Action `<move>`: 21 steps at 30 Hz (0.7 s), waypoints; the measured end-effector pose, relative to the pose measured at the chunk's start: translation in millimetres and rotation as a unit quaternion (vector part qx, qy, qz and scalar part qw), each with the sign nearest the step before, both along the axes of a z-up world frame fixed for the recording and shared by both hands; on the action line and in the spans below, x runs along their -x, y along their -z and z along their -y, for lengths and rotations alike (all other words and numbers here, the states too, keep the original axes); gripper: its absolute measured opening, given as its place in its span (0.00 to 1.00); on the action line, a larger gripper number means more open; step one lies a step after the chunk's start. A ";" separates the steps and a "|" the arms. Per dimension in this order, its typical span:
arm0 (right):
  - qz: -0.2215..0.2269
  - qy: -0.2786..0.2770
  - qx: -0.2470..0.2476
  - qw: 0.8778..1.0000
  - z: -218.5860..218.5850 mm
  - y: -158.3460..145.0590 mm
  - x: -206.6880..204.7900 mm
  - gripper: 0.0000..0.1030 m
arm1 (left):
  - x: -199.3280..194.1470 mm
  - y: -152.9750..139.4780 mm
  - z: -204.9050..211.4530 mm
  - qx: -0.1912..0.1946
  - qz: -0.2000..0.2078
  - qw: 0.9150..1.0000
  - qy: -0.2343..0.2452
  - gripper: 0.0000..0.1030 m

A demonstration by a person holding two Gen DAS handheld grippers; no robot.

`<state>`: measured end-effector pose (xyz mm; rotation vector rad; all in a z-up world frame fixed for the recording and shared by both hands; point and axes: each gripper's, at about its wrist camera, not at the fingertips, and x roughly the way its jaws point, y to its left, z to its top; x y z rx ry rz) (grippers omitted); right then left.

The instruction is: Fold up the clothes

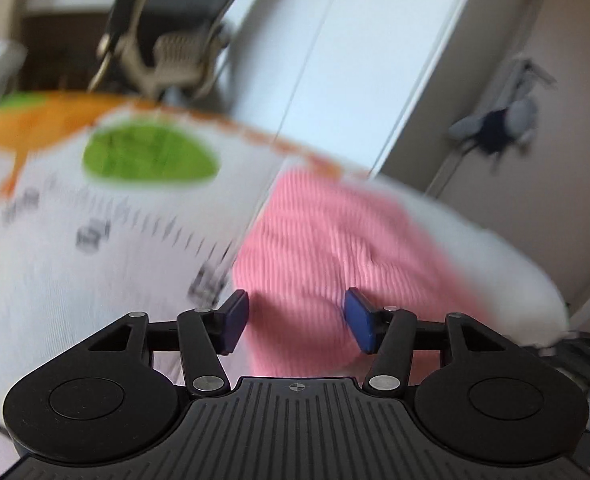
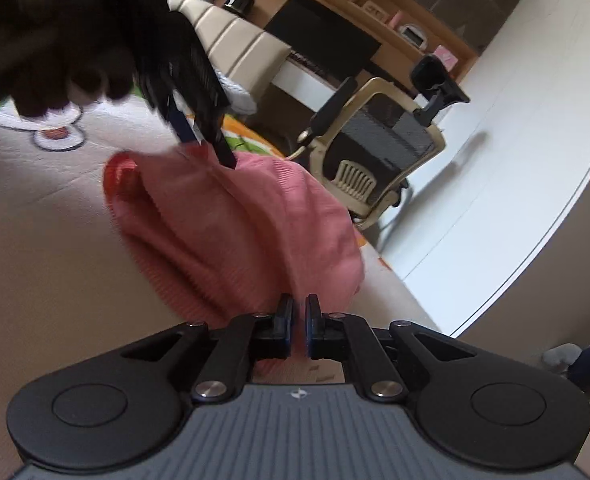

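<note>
- Pink ribbed garment (image 2: 231, 232) lies bunched on a patterned mat (image 2: 47, 240).
- Right gripper (image 2: 299, 330) jaws nearly closed, pinching its near edge.
- Left gripper (image 1: 297, 320) jaws wide apart, empty, garment just ahead between them.

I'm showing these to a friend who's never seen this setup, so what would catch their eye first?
Probably the pink garment, ribbed and bunched on the pale printed mat. The right gripper has its jaws nearly closed on the near edge of it, while the left gripper hangs open above the cloth. Behind stands a beige office chair.
</note>
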<state>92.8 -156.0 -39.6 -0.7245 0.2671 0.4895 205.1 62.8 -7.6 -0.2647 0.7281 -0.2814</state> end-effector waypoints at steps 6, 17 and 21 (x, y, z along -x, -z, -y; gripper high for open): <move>-0.066 0.001 -0.097 0.993 31.1 -41.2 -9.3 0.33 | 20.8 7.1 14.9 -0.042 0.013 0.998 0.042 0.56; -0.241 0.037 -0.242 0.939 -40.2 -54.7 -166.8 0.43 | 27.6 15.4 16.5 -0.045 0.007 0.998 0.041 0.62; -0.251 0.060 -0.218 0.941 -48.6 -31.4 -177.6 0.45 | 27.8 16.3 14.4 -0.043 0.007 0.998 0.042 0.67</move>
